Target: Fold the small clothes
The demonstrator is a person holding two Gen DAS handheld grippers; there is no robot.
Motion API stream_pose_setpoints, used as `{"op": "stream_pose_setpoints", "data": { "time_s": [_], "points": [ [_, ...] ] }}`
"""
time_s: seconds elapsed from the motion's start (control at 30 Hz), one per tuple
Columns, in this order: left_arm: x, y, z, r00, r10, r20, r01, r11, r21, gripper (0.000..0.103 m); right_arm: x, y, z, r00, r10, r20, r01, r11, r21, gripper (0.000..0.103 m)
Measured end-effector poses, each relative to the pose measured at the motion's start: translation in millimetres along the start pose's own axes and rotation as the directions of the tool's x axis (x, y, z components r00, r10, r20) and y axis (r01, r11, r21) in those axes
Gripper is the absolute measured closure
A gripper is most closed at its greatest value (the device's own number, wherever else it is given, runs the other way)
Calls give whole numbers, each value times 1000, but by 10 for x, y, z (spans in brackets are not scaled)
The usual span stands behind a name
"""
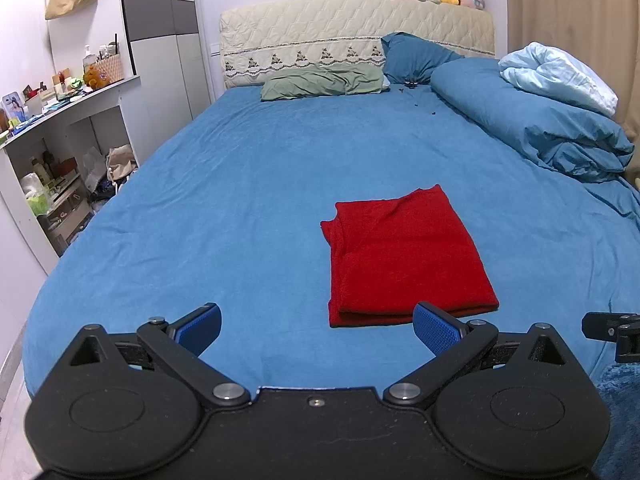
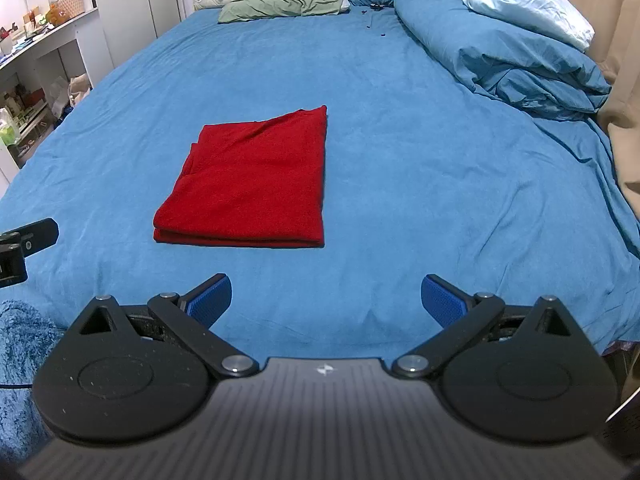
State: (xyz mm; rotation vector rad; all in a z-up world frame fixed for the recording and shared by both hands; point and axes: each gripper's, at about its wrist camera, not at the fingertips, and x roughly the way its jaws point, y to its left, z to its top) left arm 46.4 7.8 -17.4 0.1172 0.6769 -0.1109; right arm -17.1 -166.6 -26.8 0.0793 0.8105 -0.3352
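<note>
The red garment [image 1: 408,258] lies folded into a flat rectangle on the blue bed [image 1: 240,184], at about one o'clock from the left gripper [image 1: 318,326] and eleven o'clock from the right gripper [image 2: 326,298]. Both grippers hover near the bed's front edge with jaws spread wide and empty, touching no cloth. The likely slip, should another fold follow, is pinching only the top layer (the near edge shows stacked layers), which would peel the stack open.
</note>
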Motion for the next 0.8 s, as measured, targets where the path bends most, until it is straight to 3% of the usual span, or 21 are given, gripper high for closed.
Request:
{"op": "stream_pose_setpoints", "data": {
  "time_s": [0.8],
  "points": [
    [-16,-14,27,999,-4,42,4,1000,-4,0,-31,61,-19,1000,-8,8,8,1000,15,0]
  ]
}}
